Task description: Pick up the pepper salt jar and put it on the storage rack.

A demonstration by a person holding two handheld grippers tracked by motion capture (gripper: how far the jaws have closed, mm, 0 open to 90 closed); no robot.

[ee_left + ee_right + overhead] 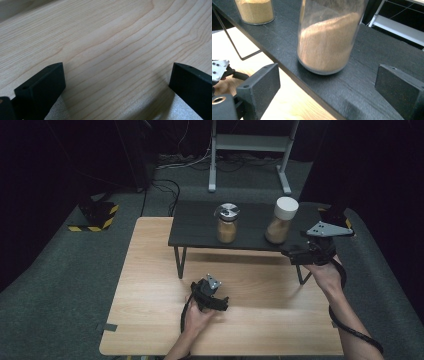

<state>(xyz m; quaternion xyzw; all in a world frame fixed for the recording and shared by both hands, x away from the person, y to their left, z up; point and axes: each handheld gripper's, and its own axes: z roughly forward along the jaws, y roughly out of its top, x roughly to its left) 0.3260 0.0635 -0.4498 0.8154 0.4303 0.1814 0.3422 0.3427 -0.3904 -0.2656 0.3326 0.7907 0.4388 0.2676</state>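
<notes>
In the high view, the right gripper (pixel 295 254) sits at the right of the frame, at the front edge of the black shelf (pixel 200 237), aimed at the white-lidded jar (pixel 281 221) that stands just above it in the picture; a second jar (pixel 227 223) with a metal lid stands near the shelf's middle. The left gripper (pixel 219 303) rests low on the counter (pixel 150 285) in the lower centre, well apart from both jars. In the left gripper view, its jaws stand wide apart with only bare wood grain between them, so it holds nothing. In the right gripper view, the jaws are also spread, one at lower left and one at lower right, and the white-lidded jar (pixel 328 37), filled with tan powder, stands upright in the upper centre, ahead of the gap and not yet between the jaws. As I judge it, the work is at the approach: nothing is grasped, and closing in, gripping and moving the jar all remain.
</notes>
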